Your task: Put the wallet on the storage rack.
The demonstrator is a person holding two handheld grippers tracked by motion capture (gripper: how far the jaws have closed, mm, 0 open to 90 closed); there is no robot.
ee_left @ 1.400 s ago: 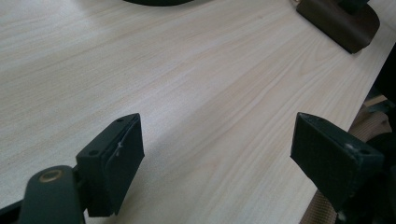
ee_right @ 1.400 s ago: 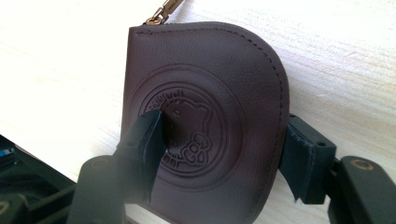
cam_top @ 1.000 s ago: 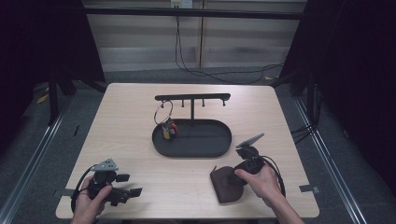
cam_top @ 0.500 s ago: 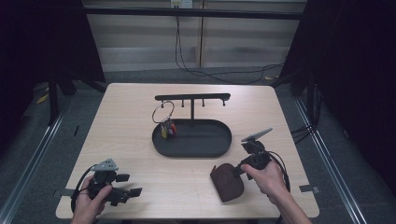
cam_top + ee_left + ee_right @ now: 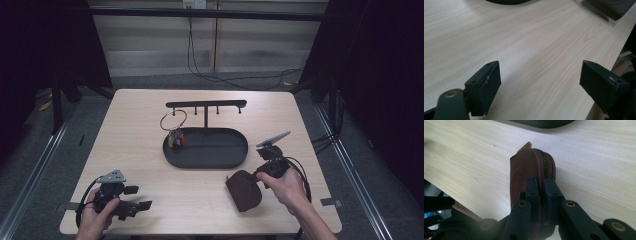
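Note:
My right gripper (image 5: 541,186) is shut on the zipped edge of a dark brown leather pouch (image 5: 524,170), held on edge just above the tabletop. From the high view, the pouch (image 5: 243,190) hangs left of the right gripper (image 5: 256,176) near the table's front right. My left gripper (image 5: 140,197) rests at the front left corner, open, its jaws (image 5: 540,82) wide apart over bare wood. The pouch (image 5: 609,7) also sits far off at the top right of the left gripper view.
A black oval tray (image 5: 205,164) with a hook rack (image 5: 206,104) stands mid-table. A key ring (image 5: 173,120) hangs from the rack's left hook, with coloured keys (image 5: 176,139) dangling into the tray. The table's front edge is close to both hands.
The right gripper's jaws have closed on the pouch and the hand has risen a little, tipping the pouch up off the table. The left gripper has stayed still.

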